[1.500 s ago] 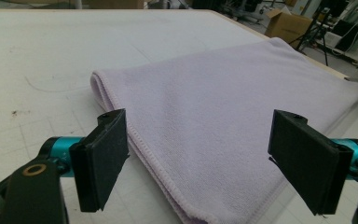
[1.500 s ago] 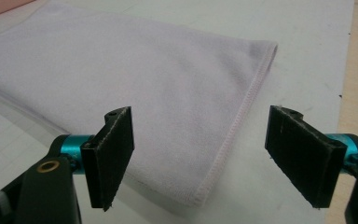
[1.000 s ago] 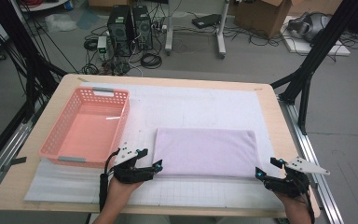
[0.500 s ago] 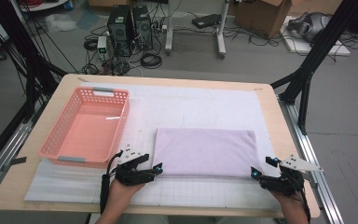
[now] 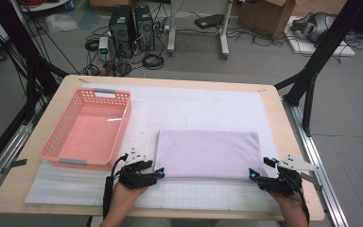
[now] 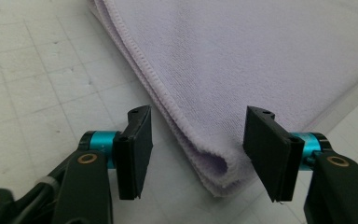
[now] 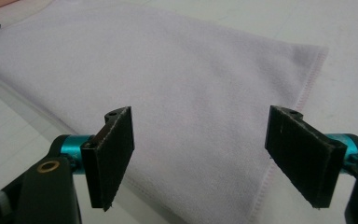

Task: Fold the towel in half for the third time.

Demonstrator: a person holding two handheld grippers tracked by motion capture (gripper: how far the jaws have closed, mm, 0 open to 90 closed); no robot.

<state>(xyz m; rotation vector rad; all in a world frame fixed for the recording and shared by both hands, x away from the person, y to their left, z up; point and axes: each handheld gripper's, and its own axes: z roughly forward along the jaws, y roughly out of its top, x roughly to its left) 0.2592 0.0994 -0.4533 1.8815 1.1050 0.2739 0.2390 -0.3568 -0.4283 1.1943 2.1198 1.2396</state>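
A folded lilac towel (image 5: 207, 153) lies flat on the white grid mat (image 5: 194, 106), near the table's front. My left gripper (image 5: 159, 174) is at its near left corner. In the left gripper view the jaws (image 6: 198, 135) stand on either side of the folded corner of the towel (image 6: 242, 56); they have just been closing, with the pads still clear of the cloth. My right gripper (image 5: 253, 176) is at the near right corner. In the right gripper view its jaws (image 7: 200, 135) gape wide over the stitched edge of the towel (image 7: 168, 70), touching nothing.
A pink plastic basket (image 5: 124, 124) sits at the left on the mat, with nothing in it. The table's front edge (image 5: 170, 213) is just behind both hands. Black frame posts and metal rails flank the table; cables, computers and boxes lie on the floor beyond.
My right gripper has edged a little left toward the towel's near right corner. The left gripper stays at the near left corner. The towel and basket have not moved.
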